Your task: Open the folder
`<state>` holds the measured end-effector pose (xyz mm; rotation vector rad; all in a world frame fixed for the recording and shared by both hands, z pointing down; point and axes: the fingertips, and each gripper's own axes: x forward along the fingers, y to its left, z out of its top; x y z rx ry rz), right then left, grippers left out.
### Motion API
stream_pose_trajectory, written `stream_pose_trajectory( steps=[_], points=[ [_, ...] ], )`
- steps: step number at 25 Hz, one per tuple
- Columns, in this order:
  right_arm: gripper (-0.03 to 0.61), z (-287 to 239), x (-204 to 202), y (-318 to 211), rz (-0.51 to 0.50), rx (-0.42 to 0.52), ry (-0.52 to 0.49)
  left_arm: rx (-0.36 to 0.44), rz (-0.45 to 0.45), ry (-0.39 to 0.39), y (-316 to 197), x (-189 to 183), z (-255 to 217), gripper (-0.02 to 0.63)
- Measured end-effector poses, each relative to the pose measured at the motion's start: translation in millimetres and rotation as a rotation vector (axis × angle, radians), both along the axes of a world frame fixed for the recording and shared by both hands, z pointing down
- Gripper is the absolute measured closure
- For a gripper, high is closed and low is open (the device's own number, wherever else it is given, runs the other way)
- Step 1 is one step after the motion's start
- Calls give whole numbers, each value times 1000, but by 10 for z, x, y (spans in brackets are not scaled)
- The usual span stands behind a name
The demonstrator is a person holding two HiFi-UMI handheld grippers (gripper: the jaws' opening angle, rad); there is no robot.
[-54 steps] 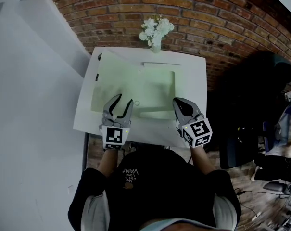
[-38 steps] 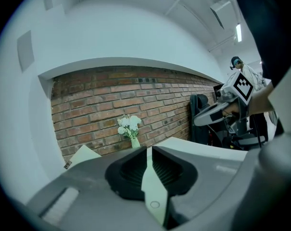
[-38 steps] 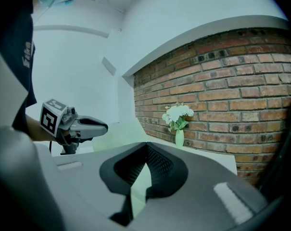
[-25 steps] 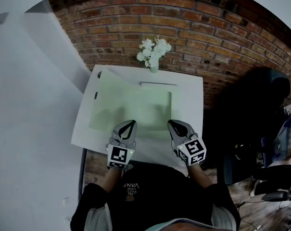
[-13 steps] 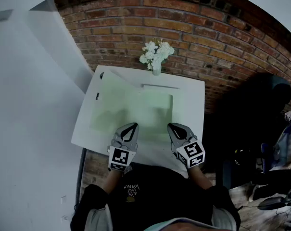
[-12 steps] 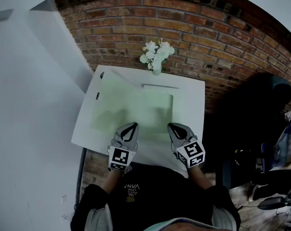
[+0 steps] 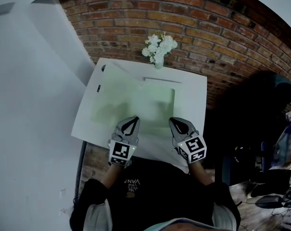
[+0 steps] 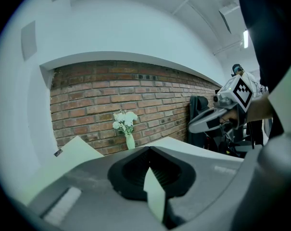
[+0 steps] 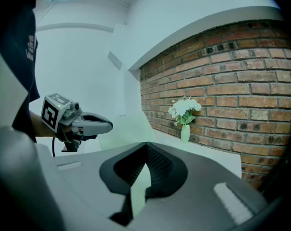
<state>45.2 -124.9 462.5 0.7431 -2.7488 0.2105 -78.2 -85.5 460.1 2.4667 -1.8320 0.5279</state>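
A pale green folder lies spread open on the white table. Its left cover slopes up a little and carries a small black tag. Both grippers hover over the table's near edge, clear of the folder. My left gripper is shut and empty, with its tip just short of the folder's near edge. My right gripper is also shut and empty, level with the left one. In the left gripper view the jaws meet at the tip, as they do in the right gripper view.
A vase of white flowers stands at the table's far edge against the brick wall. A white wall runs along the left. A dark chair and clutter are on the floor to the right.
The left gripper's jaws, open over the folder in the oldest frame, are now shut. Both grippers have drawn back to the near edge. Little has moved in the last second.
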Motion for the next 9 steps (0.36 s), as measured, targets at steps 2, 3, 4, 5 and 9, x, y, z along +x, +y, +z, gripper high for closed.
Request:
stream_pose_trajectory(
  steps=[2,3,4,5,9],
  points=[
    [581,8,-4,8,0,-1,3,0,-2,2,8,-6,3,612],
    [581,11,-7,11,-1,-1,4,-1,-3,3,10,-11,6,612],
    [581,13,-11,12,-1,-3,4,-1,-3,2,10,-17,10,613],
    [581,13,-16,11,-1,-3,4,-2,-3,-2,9,-25,15,612],
    [581,7,-35,8,-1,0,5,0,-3,-6,1,-49,2,612]
  ],
)
